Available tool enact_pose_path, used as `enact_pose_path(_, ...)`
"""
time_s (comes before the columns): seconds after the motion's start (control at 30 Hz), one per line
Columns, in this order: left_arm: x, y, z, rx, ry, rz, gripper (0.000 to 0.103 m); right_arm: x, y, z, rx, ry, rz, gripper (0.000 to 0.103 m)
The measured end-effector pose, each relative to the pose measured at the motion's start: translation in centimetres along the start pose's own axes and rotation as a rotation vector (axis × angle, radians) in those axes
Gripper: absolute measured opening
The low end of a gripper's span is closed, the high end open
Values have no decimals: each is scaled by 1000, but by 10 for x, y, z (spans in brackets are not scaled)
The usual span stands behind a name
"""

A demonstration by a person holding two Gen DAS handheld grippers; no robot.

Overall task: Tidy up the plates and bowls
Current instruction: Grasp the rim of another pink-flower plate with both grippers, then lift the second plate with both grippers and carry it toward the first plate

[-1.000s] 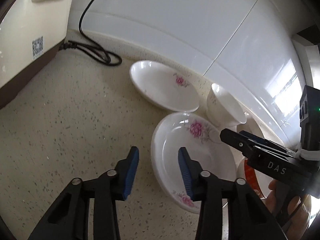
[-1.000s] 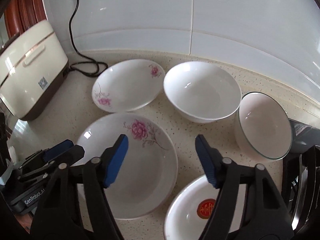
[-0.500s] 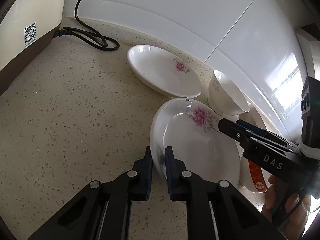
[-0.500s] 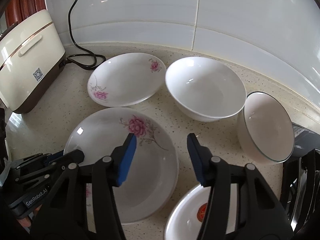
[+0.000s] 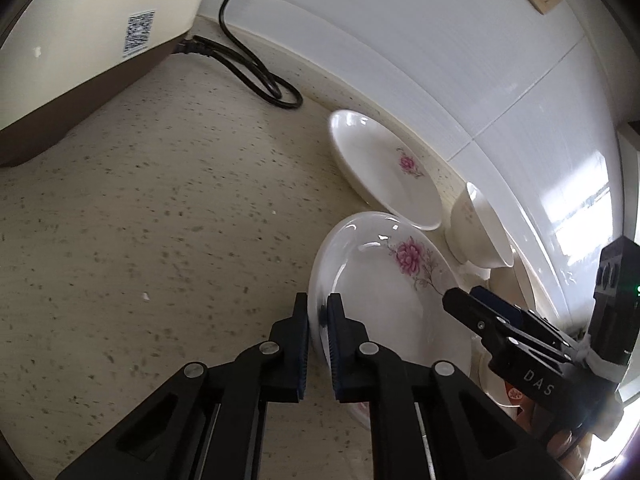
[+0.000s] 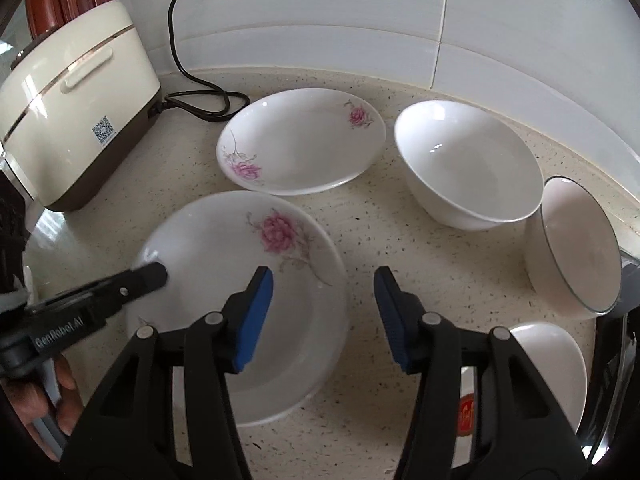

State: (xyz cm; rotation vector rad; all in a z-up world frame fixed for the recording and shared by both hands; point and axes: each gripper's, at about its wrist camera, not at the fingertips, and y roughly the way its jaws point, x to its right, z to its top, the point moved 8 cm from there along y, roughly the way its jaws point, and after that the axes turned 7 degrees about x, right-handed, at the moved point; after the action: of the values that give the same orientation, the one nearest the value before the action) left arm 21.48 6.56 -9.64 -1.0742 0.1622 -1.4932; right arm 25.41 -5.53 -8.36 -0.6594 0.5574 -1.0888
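My left gripper (image 5: pixel 318 322) is pinched tight on the near rim of the flowered plate (image 6: pixel 240 280), ready to lift it for stacking. My right gripper (image 6: pixel 324 312) hangs half open and empty above that plate's right edge. The oval flowered dish (image 6: pixel 300 140) lies just behind; bare counter (image 5: pixel 140 220) stretches left.

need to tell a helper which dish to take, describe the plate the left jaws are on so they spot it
Start at the cream appliance by the wall. Two flowered plates lie to its right; take the near plate. Unlike the far plate, it has the left gripper clamped on its rim.
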Motion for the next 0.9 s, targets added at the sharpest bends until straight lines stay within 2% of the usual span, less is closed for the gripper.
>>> enact_pose_path(0.27,-5,-2,2,10,-7,9,9,-13,-4,-1,19,-38,2,57)
enact_pose_path(0.4,-8,-3,4,15,-11,14,10,-13,-9,4,61,-98,-75,57)
enact_pose_path(0.63,-10,-3,4,17,-14,15,10,-20,-17,11,117,-136,-94,56)
enact_pose_path(0.9,-19,-10,7,34,-22,29,10,-27,5,-3,35,-133,-68,55)
